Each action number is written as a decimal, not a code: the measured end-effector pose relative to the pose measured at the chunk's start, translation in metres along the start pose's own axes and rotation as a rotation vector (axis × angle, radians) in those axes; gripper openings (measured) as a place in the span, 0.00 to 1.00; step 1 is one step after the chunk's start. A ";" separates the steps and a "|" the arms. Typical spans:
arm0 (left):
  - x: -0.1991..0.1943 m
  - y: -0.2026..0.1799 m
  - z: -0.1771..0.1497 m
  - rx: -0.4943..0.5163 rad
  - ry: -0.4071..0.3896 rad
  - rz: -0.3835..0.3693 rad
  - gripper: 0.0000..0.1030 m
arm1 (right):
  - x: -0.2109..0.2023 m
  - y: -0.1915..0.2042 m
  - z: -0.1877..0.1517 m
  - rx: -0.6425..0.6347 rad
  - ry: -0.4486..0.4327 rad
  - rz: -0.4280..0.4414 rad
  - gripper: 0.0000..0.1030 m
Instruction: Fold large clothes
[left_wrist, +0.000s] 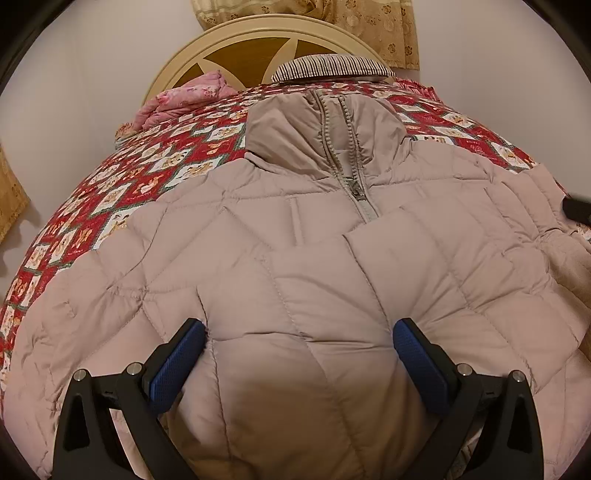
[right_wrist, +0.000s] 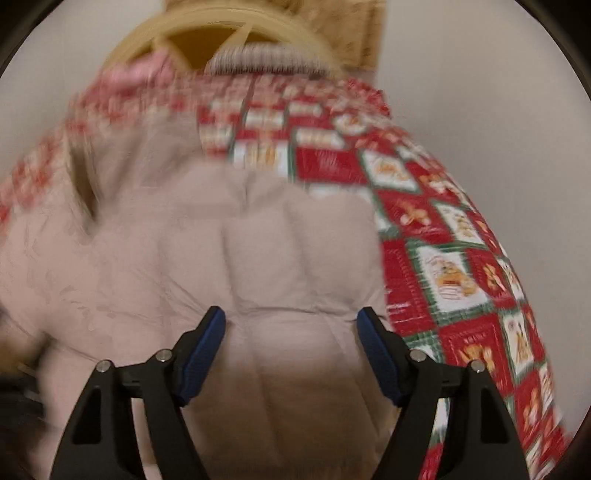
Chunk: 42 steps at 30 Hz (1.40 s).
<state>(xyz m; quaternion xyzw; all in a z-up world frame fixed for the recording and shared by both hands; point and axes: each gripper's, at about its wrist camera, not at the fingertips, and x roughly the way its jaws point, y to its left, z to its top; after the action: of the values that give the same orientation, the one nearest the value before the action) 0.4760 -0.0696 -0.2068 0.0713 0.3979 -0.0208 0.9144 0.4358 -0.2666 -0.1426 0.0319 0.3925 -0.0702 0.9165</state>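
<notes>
Beige quilted jacket (left_wrist: 295, 258) lies front up across the bed (left_wrist: 129, 177), collar far, zip partly done. Left gripper (left_wrist: 299, 347) and right gripper (right_wrist: 291, 332) both gape over its puffy near hem.

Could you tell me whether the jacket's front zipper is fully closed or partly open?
Partly open: on the jacket, the zipper pull sits below the collar, and the teeth part above it.
</notes>
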 end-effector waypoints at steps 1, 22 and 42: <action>0.000 0.000 0.000 -0.002 -0.001 -0.001 0.99 | -0.012 0.006 -0.001 0.022 -0.023 0.034 0.75; 0.000 0.002 0.000 -0.013 0.010 -0.021 0.99 | 0.032 0.048 -0.052 -0.029 0.037 0.060 0.72; -0.205 0.209 -0.134 -0.306 -0.174 0.172 0.99 | 0.031 0.045 -0.052 -0.026 0.019 0.057 0.74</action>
<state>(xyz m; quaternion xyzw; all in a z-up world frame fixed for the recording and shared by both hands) 0.2585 0.1533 -0.1234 -0.0370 0.3084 0.1119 0.9439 0.4265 -0.2197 -0.2012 0.0319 0.4009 -0.0387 0.9147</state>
